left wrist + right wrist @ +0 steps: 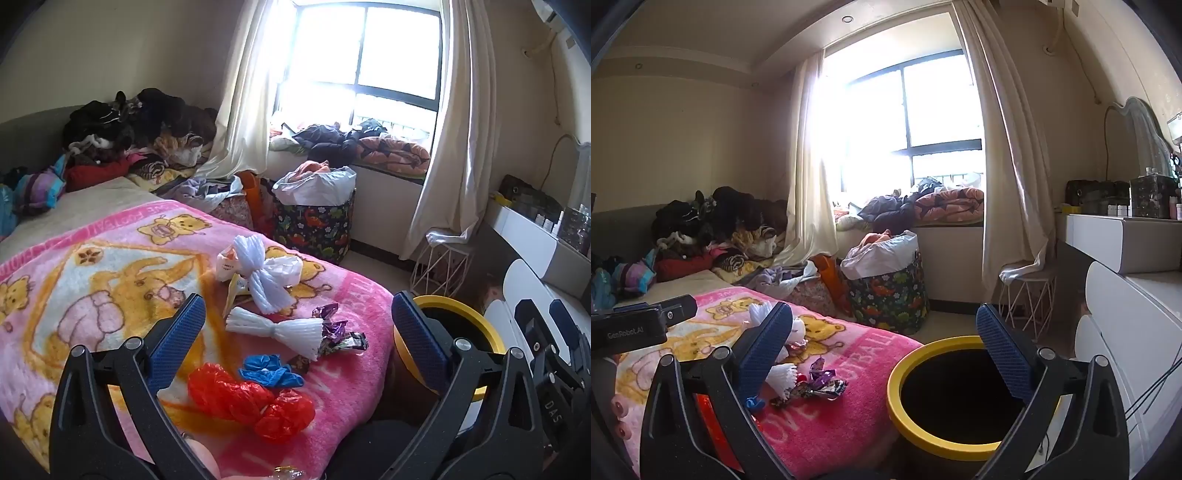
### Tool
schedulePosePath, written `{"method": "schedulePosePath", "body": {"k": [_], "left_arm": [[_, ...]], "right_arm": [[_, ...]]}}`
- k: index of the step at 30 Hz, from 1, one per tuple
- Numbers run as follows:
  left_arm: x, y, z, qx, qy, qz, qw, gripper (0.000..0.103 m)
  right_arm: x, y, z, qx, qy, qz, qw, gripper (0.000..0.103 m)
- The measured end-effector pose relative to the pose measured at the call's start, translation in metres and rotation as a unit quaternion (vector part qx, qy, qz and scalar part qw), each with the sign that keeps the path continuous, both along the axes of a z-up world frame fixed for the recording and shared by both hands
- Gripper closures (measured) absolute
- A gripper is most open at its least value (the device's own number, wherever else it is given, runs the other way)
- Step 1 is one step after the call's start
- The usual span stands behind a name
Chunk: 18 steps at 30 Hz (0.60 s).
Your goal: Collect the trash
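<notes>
Trash lies on a pink cartoon blanket on the bed: a red plastic bag, a blue glove, two white foam nets, purple candy wrappers and a white wrapper. A yellow-rimmed bin with a dark inside stands beside the bed's corner; it also shows in the left wrist view. My left gripper is open and empty above the trash. My right gripper is open and empty, over the gap between bed and bin. The wrappers also show in the right wrist view.
A dinosaur-print hamper stands by the window. Clothes pile at the bed's far end. A white wire stool and white dresser are on the right. The left gripper's body shows at the left of the right wrist view.
</notes>
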<state>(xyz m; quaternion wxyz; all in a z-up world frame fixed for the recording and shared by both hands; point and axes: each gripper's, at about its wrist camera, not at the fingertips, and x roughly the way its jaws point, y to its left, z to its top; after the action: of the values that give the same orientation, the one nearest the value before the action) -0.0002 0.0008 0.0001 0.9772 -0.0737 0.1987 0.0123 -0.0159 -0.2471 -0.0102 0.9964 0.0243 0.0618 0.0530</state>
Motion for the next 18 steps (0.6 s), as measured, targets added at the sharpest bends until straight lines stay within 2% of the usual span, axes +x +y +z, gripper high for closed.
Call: {"method": "schedulePosePath", "body": {"k": [18], "left_arm": [[0.0017, -0.0084, 0.0037, -0.001, -0.002, -0.001, 1.0, 0.01]], "right_arm": [[-0.0036, -0.0038, 0.0033, 0.003, 0.002, -0.001, 1.0, 0.006]]}}
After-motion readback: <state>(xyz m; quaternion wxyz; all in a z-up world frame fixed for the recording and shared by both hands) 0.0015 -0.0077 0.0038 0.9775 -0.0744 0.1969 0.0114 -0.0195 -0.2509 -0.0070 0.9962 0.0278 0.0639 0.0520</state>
